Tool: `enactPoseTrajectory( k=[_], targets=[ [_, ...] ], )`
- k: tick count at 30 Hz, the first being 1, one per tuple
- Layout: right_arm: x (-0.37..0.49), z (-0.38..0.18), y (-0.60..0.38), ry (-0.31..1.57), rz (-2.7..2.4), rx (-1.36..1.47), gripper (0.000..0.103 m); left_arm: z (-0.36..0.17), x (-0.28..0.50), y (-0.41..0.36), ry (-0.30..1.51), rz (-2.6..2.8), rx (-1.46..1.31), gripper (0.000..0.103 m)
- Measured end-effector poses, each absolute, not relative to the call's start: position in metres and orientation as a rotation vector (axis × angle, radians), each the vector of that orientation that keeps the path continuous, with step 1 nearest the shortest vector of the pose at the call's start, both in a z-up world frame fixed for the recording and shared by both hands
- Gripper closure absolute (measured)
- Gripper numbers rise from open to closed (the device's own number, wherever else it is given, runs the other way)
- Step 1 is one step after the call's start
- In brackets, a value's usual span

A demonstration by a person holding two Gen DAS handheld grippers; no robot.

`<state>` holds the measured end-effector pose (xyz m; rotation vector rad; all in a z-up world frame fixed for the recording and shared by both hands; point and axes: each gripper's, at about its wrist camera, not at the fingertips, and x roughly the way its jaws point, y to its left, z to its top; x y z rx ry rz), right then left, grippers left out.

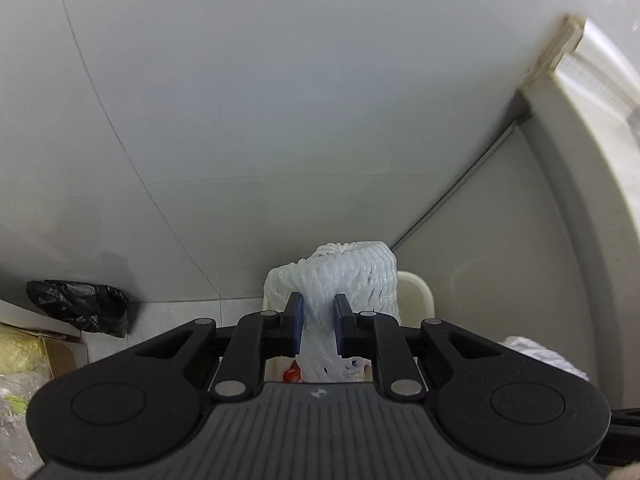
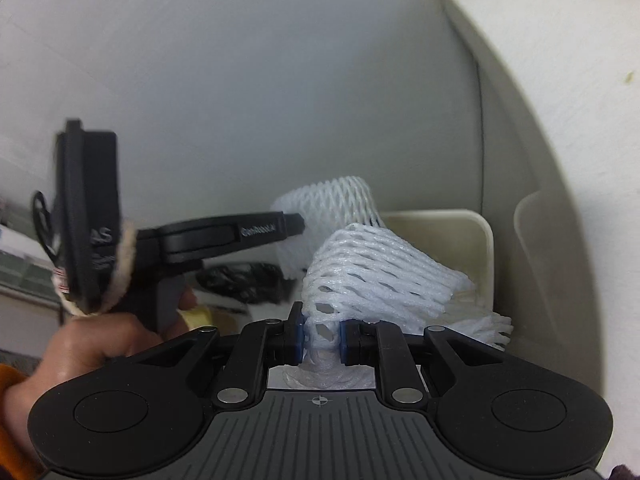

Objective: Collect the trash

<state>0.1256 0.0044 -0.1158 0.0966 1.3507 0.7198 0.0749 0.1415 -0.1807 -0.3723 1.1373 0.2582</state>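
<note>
My left gripper (image 1: 318,320) is shut on a white foam net sleeve (image 1: 344,276), held above a cream bin (image 1: 418,292). My right gripper (image 2: 322,334) is shut on a second white foam net sleeve (image 2: 380,276), also held over the cream bin (image 2: 440,232). In the right wrist view the left gripper (image 2: 298,222) shows from the side, with its foam net (image 2: 332,204) sticking up beyond its tip. Something red (image 1: 292,372) lies inside the bin below the left gripper.
A crumpled black plastic bag (image 1: 80,306) lies at the left by the wall. A cardboard box with yellow material (image 1: 24,354) sits at the lower left. A white tiled wall fills the background. A cream appliance side (image 1: 580,200) stands at the right.
</note>
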Motion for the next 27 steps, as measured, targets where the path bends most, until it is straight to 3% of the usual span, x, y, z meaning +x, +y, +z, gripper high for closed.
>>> enactPoseTrajectory(
  k=[8,13,19,27],
  targets=[
    [0.141,-0.154,0.027,1.417,0.691,-0.036,0.087,-0.211,0.086,0.144,1.170,0.235,-0.336,0.087],
    [0.145,-0.165,0.035,1.439,0.661,-0.062,0.086,-0.215,0.088,0.144,1.171,0.214,-0.322,0.064],
    [0.143,-0.173,0.044,1.453,0.645,-0.063,0.084,-0.212,0.086,0.150,1.168,0.210,-0.335,0.047],
    [0.150,-0.192,0.057,1.472,0.641,-0.116,0.084,-0.207,0.074,0.163,1.171,0.231,-0.376,0.043]
  ],
)
